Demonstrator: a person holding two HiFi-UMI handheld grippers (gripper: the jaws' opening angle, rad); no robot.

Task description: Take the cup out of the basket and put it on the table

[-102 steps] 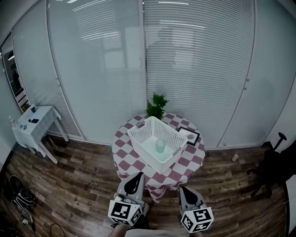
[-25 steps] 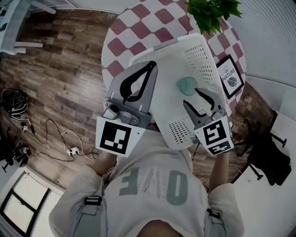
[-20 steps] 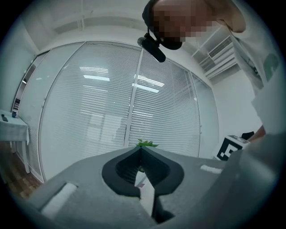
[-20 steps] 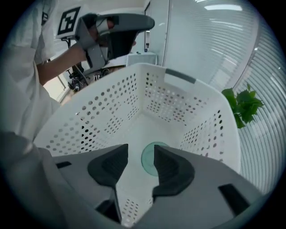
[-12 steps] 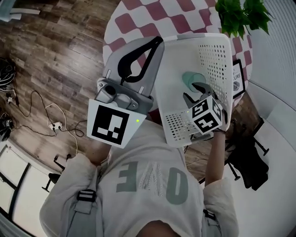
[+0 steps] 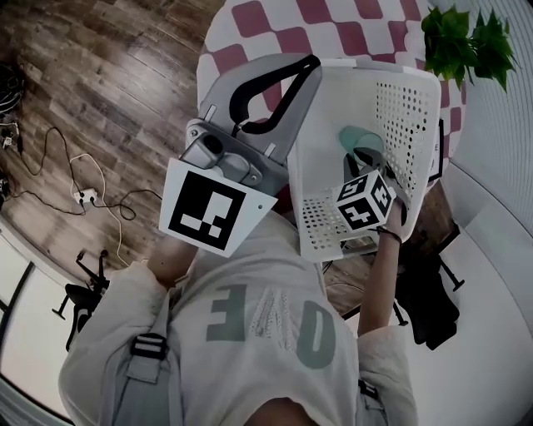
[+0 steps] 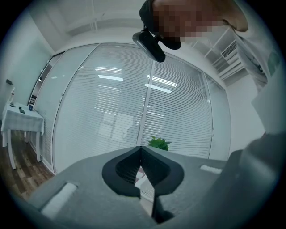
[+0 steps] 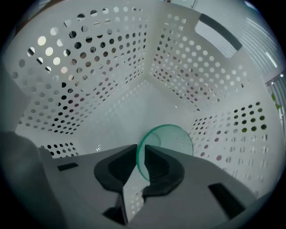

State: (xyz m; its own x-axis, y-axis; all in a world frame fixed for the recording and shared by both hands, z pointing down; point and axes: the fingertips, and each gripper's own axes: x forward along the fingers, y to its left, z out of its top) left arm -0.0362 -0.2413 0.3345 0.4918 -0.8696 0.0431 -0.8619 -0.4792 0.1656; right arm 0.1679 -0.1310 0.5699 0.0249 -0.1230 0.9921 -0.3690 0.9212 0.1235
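A translucent green cup (image 6: 358,136) stands inside the white perforated basket (image 6: 376,66) on the red-and-white checked table (image 6: 275,21). My right gripper (image 6: 367,160) reaches down into the basket from the near side. In the right gripper view its jaws are closing astride the cup's (image 8: 172,138) near wall: the left one lies against the rim, and a sliver of gap shows at the right one. The right gripper (image 8: 140,150) points at the basket floor (image 8: 111,112). My left gripper (image 6: 312,60) is shut and empty, held over the basket's left rim, seen from behind as the left gripper (image 7: 141,150).
A green potted plant (image 6: 466,37) stands at the table's far right, and a framed picture (image 6: 439,150) lies beyond the basket's right wall. Cables and a power strip (image 6: 83,195) lie on the wooden floor at the left. A black chair (image 6: 429,299) is at the lower right.
My right gripper has gone deeper into the basket and its jaws have narrowed round the cup's wall. The head view has shifted, so basket and left gripper sit higher and further right.
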